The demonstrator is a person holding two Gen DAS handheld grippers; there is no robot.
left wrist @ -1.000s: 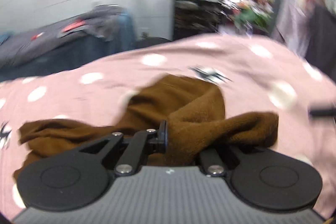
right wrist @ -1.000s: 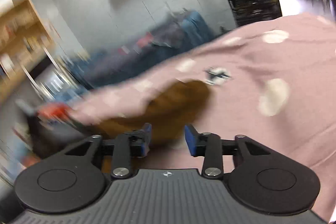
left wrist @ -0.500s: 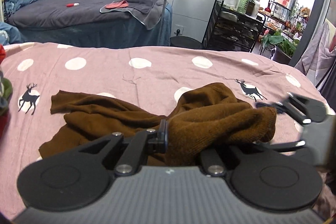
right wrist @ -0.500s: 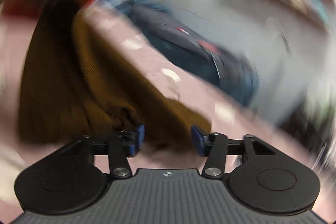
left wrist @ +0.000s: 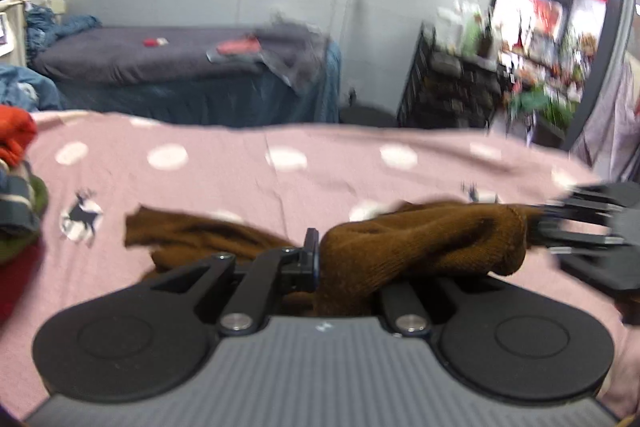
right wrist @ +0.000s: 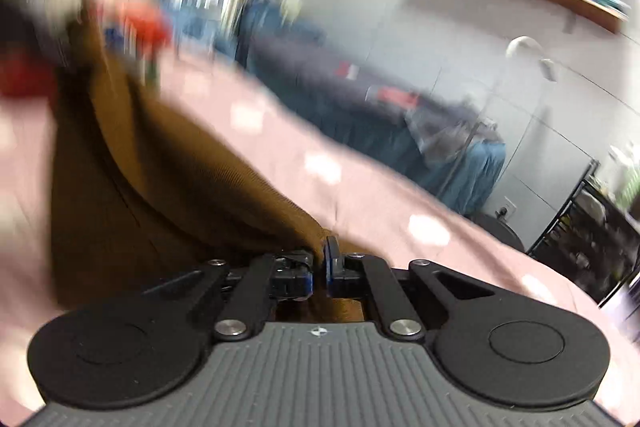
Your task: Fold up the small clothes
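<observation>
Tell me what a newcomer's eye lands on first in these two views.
The brown knit garment, bunched on the pink polka-dot bedspread, is pinched at one end by the left gripper and at another edge by the right gripper. A heap of red and green clothes sits at the bedspread's left edge.

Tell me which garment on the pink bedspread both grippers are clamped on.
The brown knit garment: the left gripper and right gripper are both shut on it. The red, striped and green clothes pile at the bedspread's left edge lies untouched.
</observation>
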